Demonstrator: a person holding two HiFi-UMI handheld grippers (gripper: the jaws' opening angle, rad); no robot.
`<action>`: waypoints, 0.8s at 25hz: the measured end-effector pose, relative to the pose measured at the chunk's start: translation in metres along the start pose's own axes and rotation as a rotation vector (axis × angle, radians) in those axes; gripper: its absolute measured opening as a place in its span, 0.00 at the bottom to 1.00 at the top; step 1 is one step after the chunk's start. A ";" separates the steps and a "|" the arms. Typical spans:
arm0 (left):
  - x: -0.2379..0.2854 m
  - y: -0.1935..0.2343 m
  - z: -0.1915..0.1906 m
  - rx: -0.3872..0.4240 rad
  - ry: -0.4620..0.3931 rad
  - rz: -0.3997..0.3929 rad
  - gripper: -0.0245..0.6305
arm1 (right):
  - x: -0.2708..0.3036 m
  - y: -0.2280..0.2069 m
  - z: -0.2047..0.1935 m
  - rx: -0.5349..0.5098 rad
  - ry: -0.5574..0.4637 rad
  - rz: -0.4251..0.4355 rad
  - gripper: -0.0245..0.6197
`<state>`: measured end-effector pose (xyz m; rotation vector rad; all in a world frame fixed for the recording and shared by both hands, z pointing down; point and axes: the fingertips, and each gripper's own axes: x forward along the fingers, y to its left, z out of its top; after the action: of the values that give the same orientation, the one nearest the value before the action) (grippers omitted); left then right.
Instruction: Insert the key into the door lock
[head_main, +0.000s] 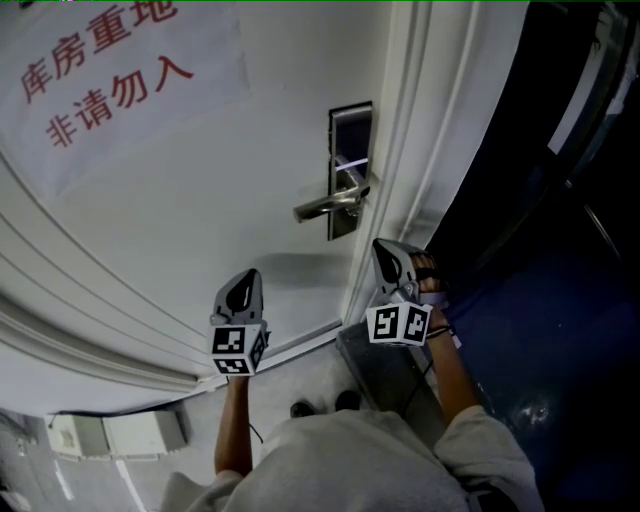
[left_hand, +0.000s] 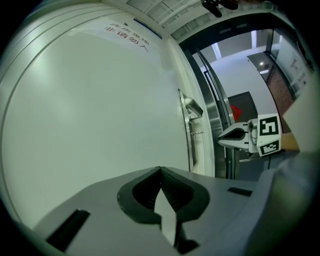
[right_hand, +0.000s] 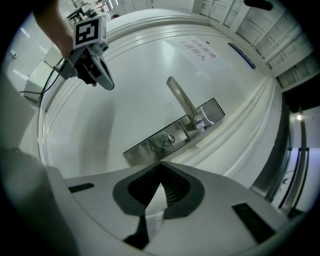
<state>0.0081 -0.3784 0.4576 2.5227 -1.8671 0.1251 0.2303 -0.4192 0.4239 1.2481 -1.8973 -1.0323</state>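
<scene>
My right hand-held gripper is clenched, its jaw tips meeting. Whether a thin key sits pinched between them I cannot tell, as the view is too coarse there. It points level at the white door, near the door's edge and apart from the surface. In the right gripper view the metal lock plate lies just past the tips at 12 o'clock. The keyhole is in the plate's middle, and the lever handle rises from the plate toward 11 o'clock.

My left hand-held gripper is clenched too, with nothing visible between its jaws. It hovers before the bare door panel, at 9 o'clock of the right one in the head view, with the lock at its 1 o'clock.

A paper notice with red characters hangs on the door at 10 o'clock of the plate. The door frame runs just right of the plate.
</scene>
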 end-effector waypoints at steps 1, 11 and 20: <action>0.000 0.001 0.000 0.000 -0.001 0.001 0.06 | -0.001 0.000 0.001 0.043 -0.005 0.005 0.07; -0.004 0.006 0.004 0.001 -0.007 0.015 0.06 | -0.004 0.008 0.000 0.554 -0.054 0.082 0.07; -0.011 0.015 0.005 -0.015 -0.011 0.040 0.06 | -0.010 0.008 -0.001 0.805 -0.100 0.079 0.07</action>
<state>-0.0091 -0.3725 0.4507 2.4821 -1.9157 0.0977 0.2310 -0.4086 0.4303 1.5293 -2.5312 -0.2648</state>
